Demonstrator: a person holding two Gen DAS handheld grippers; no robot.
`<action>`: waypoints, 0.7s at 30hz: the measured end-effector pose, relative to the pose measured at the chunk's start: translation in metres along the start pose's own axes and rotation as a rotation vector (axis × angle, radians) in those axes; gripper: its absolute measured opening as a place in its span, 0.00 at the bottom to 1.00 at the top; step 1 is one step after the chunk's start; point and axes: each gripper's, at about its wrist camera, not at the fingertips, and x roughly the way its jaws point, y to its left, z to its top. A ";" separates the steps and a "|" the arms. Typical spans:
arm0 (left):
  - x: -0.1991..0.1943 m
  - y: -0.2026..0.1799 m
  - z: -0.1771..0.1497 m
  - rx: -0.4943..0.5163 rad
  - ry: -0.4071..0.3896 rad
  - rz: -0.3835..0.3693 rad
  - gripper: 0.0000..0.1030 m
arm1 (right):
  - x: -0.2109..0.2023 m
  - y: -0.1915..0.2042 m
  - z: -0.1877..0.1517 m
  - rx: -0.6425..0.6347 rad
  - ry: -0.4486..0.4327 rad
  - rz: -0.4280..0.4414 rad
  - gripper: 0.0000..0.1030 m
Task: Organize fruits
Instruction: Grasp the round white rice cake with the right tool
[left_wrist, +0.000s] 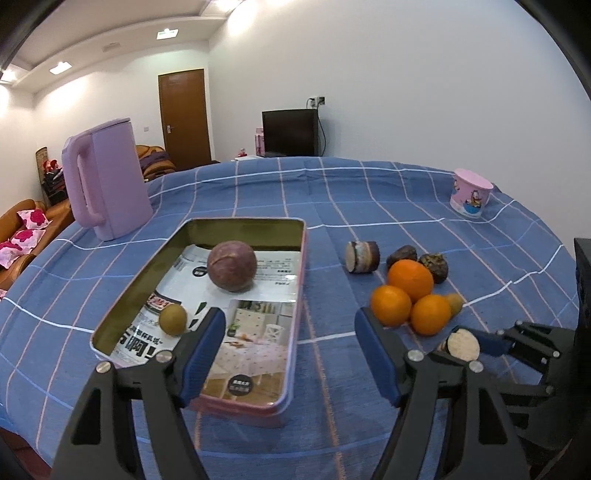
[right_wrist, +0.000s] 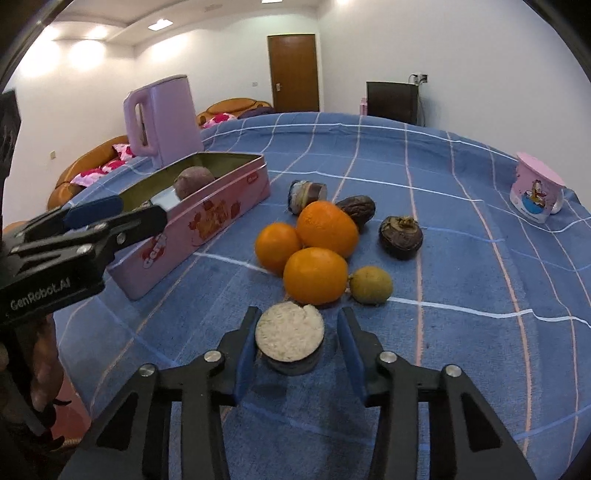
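A pink tin lies open on the blue checked cloth, holding a round purple fruit and a small olive fruit. My left gripper hovers open over the tin's near end with nothing between its fingers. To the right, three oranges sit clustered, with a small yellow-green fruit and two dark wrinkled fruits beside them. A cut piece with dark skin and a white face stands between the fingers of my right gripper. Its left pad touches the piece; a gap shows at the right pad.
A lilac kettle stands behind the tin at the far left. A pink cartoon cup sits at the far right near the table's edge. Another cut piece lies behind the oranges. A sofa with cushions is beyond the table.
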 end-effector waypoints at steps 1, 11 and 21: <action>0.000 -0.002 0.001 0.000 0.000 -0.004 0.73 | -0.002 -0.001 -0.001 0.003 -0.006 -0.002 0.34; 0.013 -0.049 0.001 0.049 0.050 -0.109 0.73 | -0.030 -0.051 0.001 0.101 -0.108 -0.157 0.34; 0.032 -0.090 0.000 0.100 0.129 -0.187 0.59 | -0.036 -0.084 0.004 0.165 -0.118 -0.191 0.34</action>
